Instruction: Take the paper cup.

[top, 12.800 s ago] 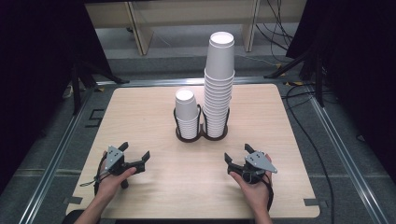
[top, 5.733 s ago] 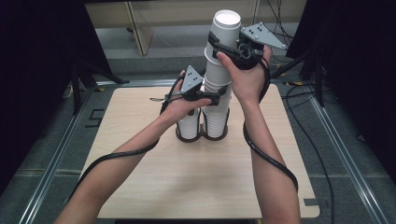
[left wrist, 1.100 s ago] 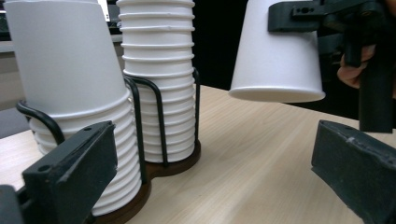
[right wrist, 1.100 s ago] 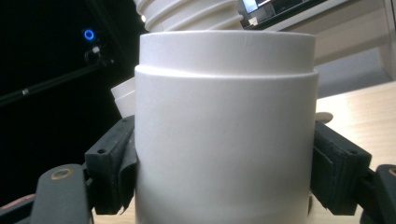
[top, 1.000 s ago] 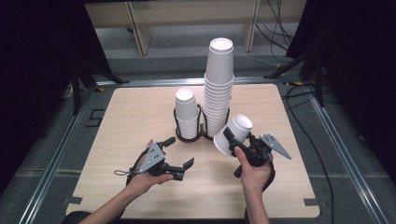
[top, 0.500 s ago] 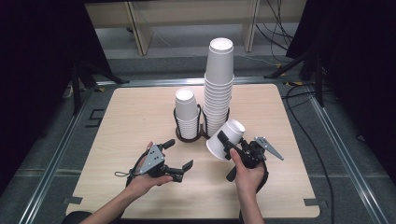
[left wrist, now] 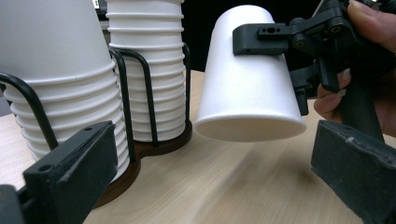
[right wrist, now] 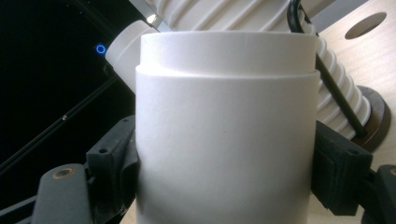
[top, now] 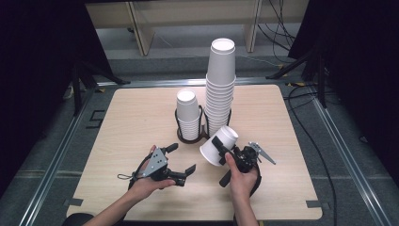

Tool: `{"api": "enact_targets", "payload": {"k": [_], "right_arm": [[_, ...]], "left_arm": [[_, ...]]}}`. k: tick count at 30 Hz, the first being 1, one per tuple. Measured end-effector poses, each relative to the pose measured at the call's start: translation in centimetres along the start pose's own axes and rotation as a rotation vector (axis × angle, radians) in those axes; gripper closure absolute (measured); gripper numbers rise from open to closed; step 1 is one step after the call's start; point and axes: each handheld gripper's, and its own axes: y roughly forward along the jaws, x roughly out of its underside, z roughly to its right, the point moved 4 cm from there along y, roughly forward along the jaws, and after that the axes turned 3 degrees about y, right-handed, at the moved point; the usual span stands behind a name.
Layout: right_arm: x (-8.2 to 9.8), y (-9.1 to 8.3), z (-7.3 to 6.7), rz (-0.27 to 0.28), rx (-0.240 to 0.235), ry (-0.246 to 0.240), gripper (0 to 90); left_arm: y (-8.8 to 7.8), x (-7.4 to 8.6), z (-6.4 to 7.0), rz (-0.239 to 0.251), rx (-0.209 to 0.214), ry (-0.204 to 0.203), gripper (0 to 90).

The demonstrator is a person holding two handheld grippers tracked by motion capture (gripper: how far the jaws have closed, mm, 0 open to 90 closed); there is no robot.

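- The right gripper [top: 220,149] has its jaws clamped on the wall of a white paper cup [top: 219,145], carried tilted just above the table [top: 131,117].
- The cup's long axis slants, mouth toward the left gripper [top: 181,160], the nearer free tool (jaws apart, nothing between them).
- Beyond stand the short stack [top: 188,115] and tall stack [top: 221,84] in a wire holder [top: 203,123].
- No writing or brand is legible.

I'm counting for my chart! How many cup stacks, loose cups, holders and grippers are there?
Cup stacks: 2 (tall, short)
Loose cups: 1
Holders: 1
Grippers: 2 (left, right)
Total: 6
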Motion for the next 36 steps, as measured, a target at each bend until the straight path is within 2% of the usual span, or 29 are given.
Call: {"api": "enact_targets", "payload": {"k": [7,8,9,12,13,14,16,17,18,19,26,28,29,31,33,35,36], "right_arm": [[0.5,0.3,0.1,-0.008,-0.007,0.023,21.8],[0.6,0.4,0.1,-0.009,-0.002,0.043,21.9],[0.7,0.3,-0.1,-0.019,-0.025,0.086,21.9],[0.7,0.5,0.3,0.002,-0.008,0.057,21.9],[0.7,0.3,0.1,-0.006,-0.031,0.093,21.8],[0.7,0.4,0.2,-0.001,-0.038,0.1,21.8],[0.9,0.4,0.1,-0.009,-0.036,0.143,21.8],[0.8,0.4,0.3,0.0,-0.035,0.103,21.8],[0.9,0.5,0.4,0.0,-0.02,0.109,21.8],[0.9,0.5,0.2,-0.002,-0.037,0.117,21.8],[0.9,0.6,0.2,0.005,-0.039,0.108,21.8],[0.9,0.7,0.1,0.001,-0.065,0.12,21.8],[1.0,0.7,0.1,0.002,-0.025,0.123,21.8],[1.1,0.8,0.0,0.001,-0.045,0.128,21.8],[1.2,0.7,-0.1,-0.007,-0.068,0.156,21.8],[1.3,0.9,0.0,0.001,-0.06,0.15,21.8],[1.5,0.9,-0.3,-0.012,-0.065,0.196,21.9]], "left_arm": [[0.1,0.3,-0.1,-0.022,0.001,-0.011,0.1],[0.2,0.4,-0.1,-0.018,0.002,-0.023,0.2],[0.3,0.4,-0.1,-0.009,0.01,-0.021,0.2],[0.4,0.4,0.0,-0.02,0.014,-0.027,0.3],[0.7,0.4,0.1,-0.021,0.017,-0.027,0.2],[0.8,0.5,0.1,-0.022,0.02,-0.029,0.2],[1.0,0.6,0.2,-0.02,0.021,-0.031,0.2],[1.1,0.6,0.2,-0.024,0.021,-0.028,0.2],[1.1,0.7,0.2,-0.026,0.021,-0.029,0.2],[1.1,0.7,0.2,-0.028,0.02,-0.027,0.2],[1.3,0.9,0.1,-0.03,0.02,-0.033,0.3],[1.4,0.9,0.1,-0.03,0.02,-0.029,0.2],[1.5,0.9,0.1,-0.032,0.019,-0.028,0.2],[1.6,0.8,0.1,-0.027,0.022,-0.028,0.1],[1.8,0.6,0.2,-0.023,0.028,-0.028,0.1],[2.0,0.5,0.2,-0.015,0.035,-0.028,0.0],[2.1,0.6,0.3,-0.023,0.033,-0.028,0.1]]}}
